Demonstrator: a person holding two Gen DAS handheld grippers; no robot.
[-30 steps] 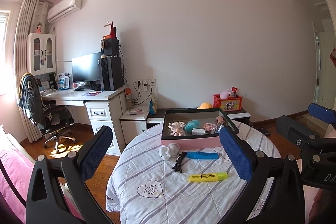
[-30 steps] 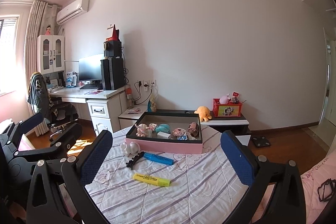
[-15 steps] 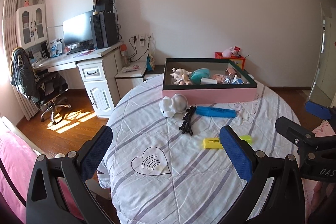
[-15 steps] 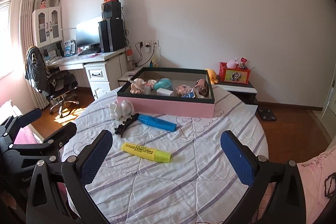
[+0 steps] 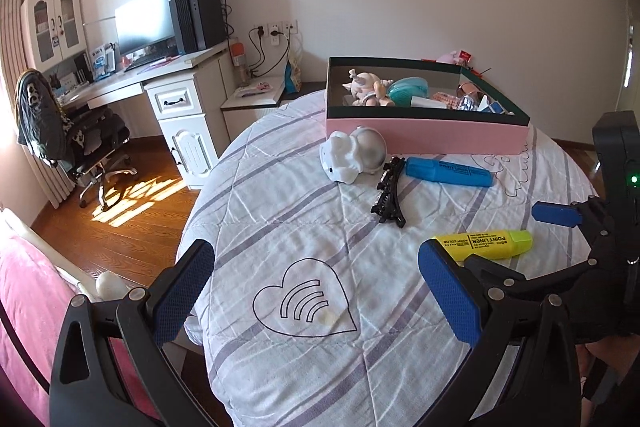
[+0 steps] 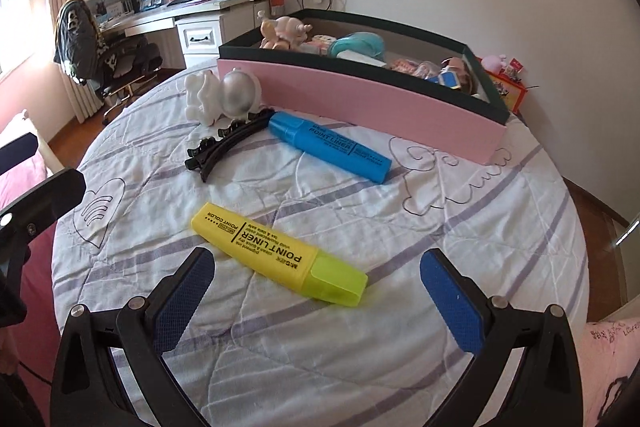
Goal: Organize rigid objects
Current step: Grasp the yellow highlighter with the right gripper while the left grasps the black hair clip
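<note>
Surface [image 5: 304,235]: we see a round top under a white cloth with purple stripes and a heart drawing near its left edge.
Box [image 6: 372,103]: pink-walled with a dark rim, it stands at the far edge of the surface; we see small toys and odds inside, too crowded to name each.
Left claw [image 5: 316,291]: we hold it over the near left edge, above the heart; its blue pads stand wide apart with nothing between them.
Right claw [image 6: 316,291]: we hold it low over the near edge, wide open and empty; the capped end of the yellow marker lies just past the gap between the pads.
White toy [image 5: 352,157]: it lies at the box's near left corner, close against the pink wall; we see a silver dome on its back.
Blue marker [image 6: 328,146]: it lies just in front of the box wall, slanting from the toy toward the right.
Yellow marker [image 6: 278,253]: it rests toward the near edge, well apart from the box, cap end nearest us.
Clip [image 6: 228,147]: black and toothed, between the toy and the blue marker, its far end touching the marker's cap.
</note>
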